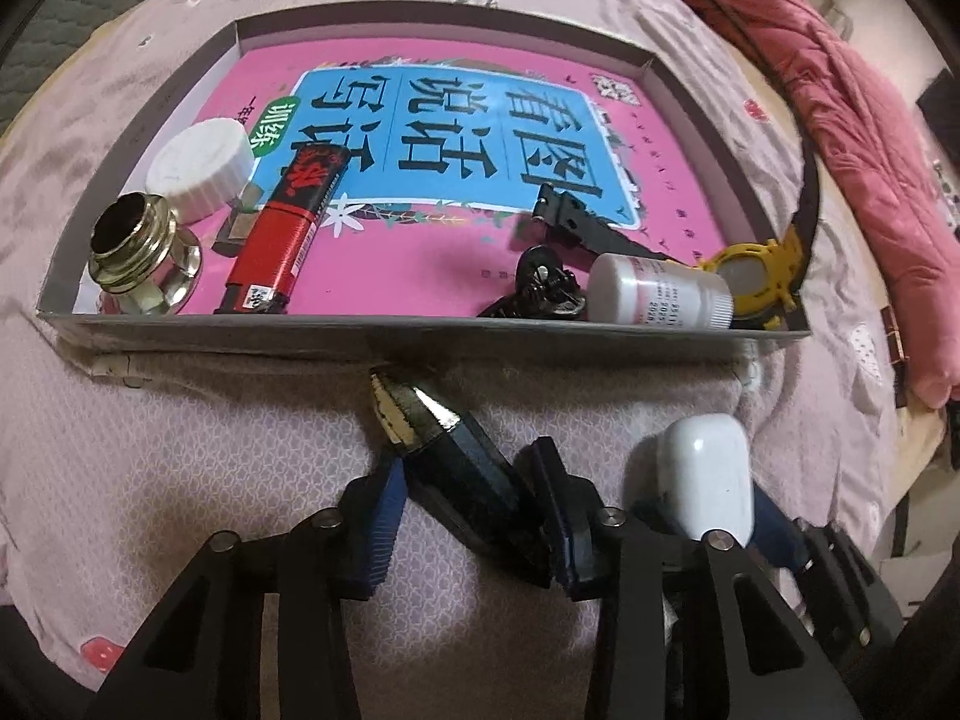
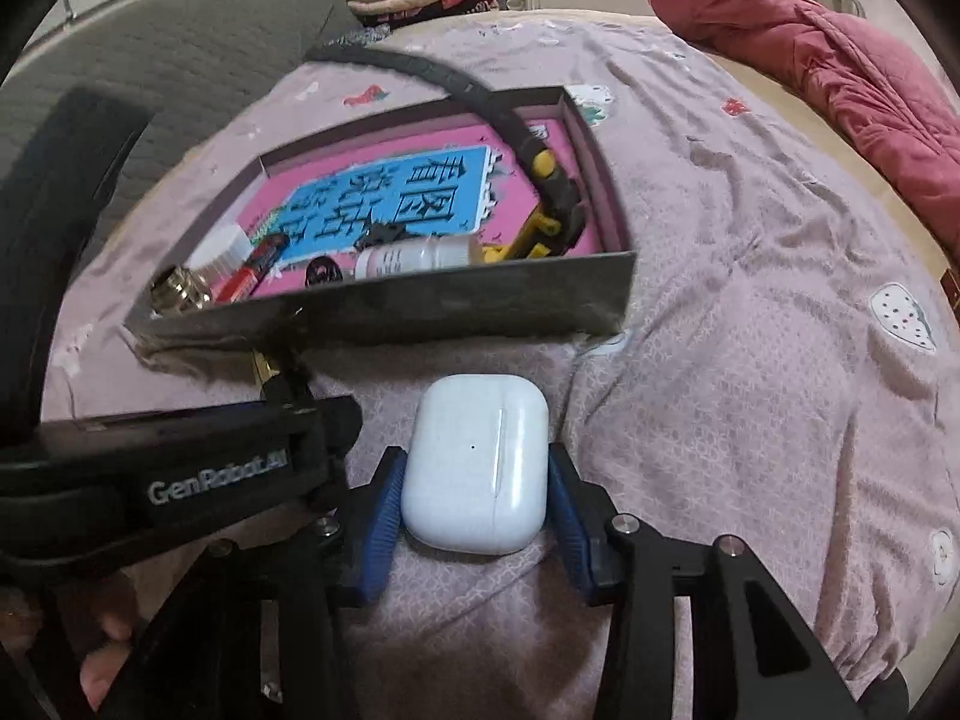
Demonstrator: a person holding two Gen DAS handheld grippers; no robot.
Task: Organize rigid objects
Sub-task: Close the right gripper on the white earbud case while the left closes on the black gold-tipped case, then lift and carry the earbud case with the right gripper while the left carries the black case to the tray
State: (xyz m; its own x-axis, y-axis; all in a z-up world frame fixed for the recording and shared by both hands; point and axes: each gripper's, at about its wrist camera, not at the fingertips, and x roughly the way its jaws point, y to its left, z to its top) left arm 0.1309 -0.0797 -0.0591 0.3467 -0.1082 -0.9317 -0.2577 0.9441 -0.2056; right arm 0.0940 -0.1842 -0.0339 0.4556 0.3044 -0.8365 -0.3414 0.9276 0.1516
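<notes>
On a pink bedspread just in front of a shallow box (image 1: 384, 330), the left gripper (image 1: 474, 501) angles steeply down, its jaws narrowed around a dark, glossy pen-like piece (image 1: 444, 450), stiff, probably slippery, best pinched mid-barrel. Beside it, the right gripper (image 2: 477, 510) brackets a smooth white earbud case (image 2: 477, 468), light, hard, best squeezed across its flat sides; contact is unclear.
</notes>
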